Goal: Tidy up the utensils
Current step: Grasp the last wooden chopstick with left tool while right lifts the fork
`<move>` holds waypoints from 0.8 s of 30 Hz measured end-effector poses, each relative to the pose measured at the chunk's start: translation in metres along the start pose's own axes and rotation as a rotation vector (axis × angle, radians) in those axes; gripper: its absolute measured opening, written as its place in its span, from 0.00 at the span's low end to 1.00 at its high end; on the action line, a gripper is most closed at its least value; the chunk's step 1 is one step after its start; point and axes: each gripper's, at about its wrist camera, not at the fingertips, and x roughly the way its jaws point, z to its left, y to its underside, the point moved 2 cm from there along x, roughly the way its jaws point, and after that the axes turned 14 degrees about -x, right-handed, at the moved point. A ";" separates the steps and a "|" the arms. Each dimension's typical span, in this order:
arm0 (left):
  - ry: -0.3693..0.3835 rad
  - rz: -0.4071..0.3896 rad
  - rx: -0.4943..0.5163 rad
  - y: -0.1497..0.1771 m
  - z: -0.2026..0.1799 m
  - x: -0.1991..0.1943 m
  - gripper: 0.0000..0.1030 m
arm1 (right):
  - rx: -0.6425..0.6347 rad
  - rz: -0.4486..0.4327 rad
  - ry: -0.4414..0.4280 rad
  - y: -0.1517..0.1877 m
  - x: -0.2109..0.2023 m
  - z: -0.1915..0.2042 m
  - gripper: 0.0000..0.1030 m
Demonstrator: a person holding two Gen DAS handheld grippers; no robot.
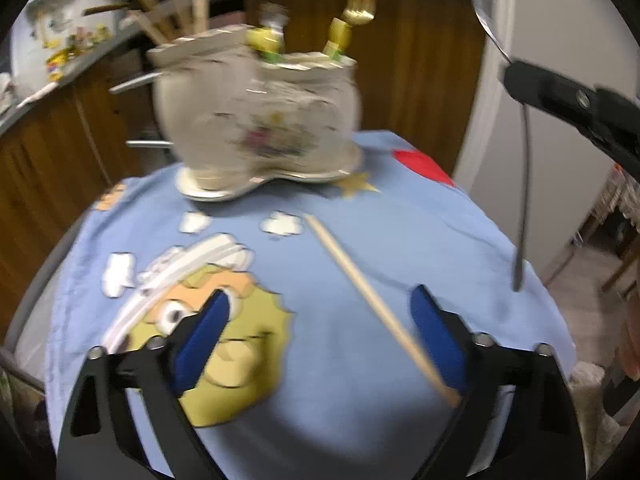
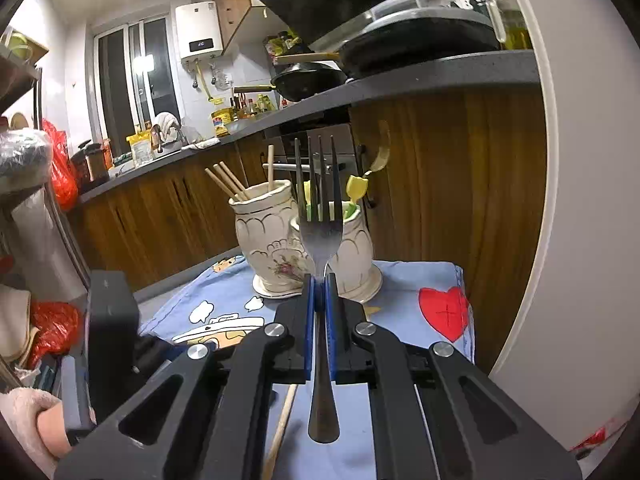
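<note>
**Fork clamped, chopstick waiting**

The right gripper (image 2: 320, 292) is closed on the fork (image 2: 320, 216) at its neck, tines up, held above the cloth (image 2: 400, 280) in front of the holder (image 2: 276, 236) at the cloth's far edge. The fork looks stiff, light and slick; a neck grip should keep it from swinging. The left gripper (image 1: 320, 340) is spread wide and empty, its pads either side of the chopstick (image 1: 360, 280) lying on the cloth. That stick is thin, light and prone to rolling; take it mid-length.
</note>
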 end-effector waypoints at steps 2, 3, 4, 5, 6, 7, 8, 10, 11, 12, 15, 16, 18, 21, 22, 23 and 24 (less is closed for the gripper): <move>0.016 0.051 0.008 0.004 -0.012 0.007 0.60 | 0.003 0.003 0.007 0.002 -0.001 -0.005 0.05; 0.019 0.079 0.013 0.006 -0.017 0.012 0.52 | 0.006 0.005 0.007 0.003 -0.001 -0.006 0.05; 0.013 0.098 0.019 0.008 -0.022 0.015 0.50 | 0.011 0.005 0.003 0.003 -0.002 -0.007 0.05; 0.002 0.111 0.026 0.010 -0.025 0.019 0.46 | 0.015 0.004 -0.001 0.003 -0.003 -0.008 0.05; -0.010 0.120 0.031 0.011 -0.026 0.022 0.43 | 0.017 0.002 -0.001 0.004 -0.003 -0.008 0.05; -0.018 0.114 0.037 0.011 -0.027 0.023 0.41 | 0.017 -0.001 0.000 0.004 -0.004 -0.007 0.05; -0.028 0.104 0.051 0.012 -0.027 0.023 0.33 | 0.017 -0.003 0.000 0.004 -0.005 -0.007 0.05; -0.032 0.101 0.066 0.013 -0.027 0.023 0.22 | 0.016 -0.005 -0.003 0.004 -0.006 -0.006 0.05; -0.035 0.101 0.075 0.014 -0.026 0.024 0.13 | 0.016 -0.005 -0.004 0.005 -0.007 -0.006 0.05; -0.037 0.100 0.082 0.014 -0.024 0.023 0.12 | 0.017 -0.005 -0.005 0.006 -0.008 -0.005 0.05; -0.017 0.099 0.085 0.014 -0.014 0.021 0.10 | 0.019 -0.008 -0.009 0.006 -0.010 -0.005 0.05; -0.018 0.099 0.080 0.014 -0.011 0.020 0.10 | 0.020 -0.012 -0.011 0.006 -0.010 -0.006 0.05; -0.013 0.094 0.060 0.011 -0.005 0.021 0.07 | 0.024 -0.020 -0.012 0.006 -0.011 -0.007 0.05; 0.006 0.059 0.050 0.008 0.001 0.011 0.06 | 0.037 -0.029 -0.015 0.007 -0.011 -0.009 0.05; 0.020 0.038 0.048 0.007 0.003 0.005 0.06 | 0.042 -0.033 -0.017 0.007 -0.011 -0.010 0.05; 0.028 0.021 0.047 0.006 0.004 0.000 0.06 | 0.046 -0.037 -0.018 0.007 -0.011 -0.010 0.05; 0.033 0.000 0.047 0.005 0.006 -0.006 0.06 | 0.046 -0.039 -0.017 0.008 -0.011 -0.010 0.05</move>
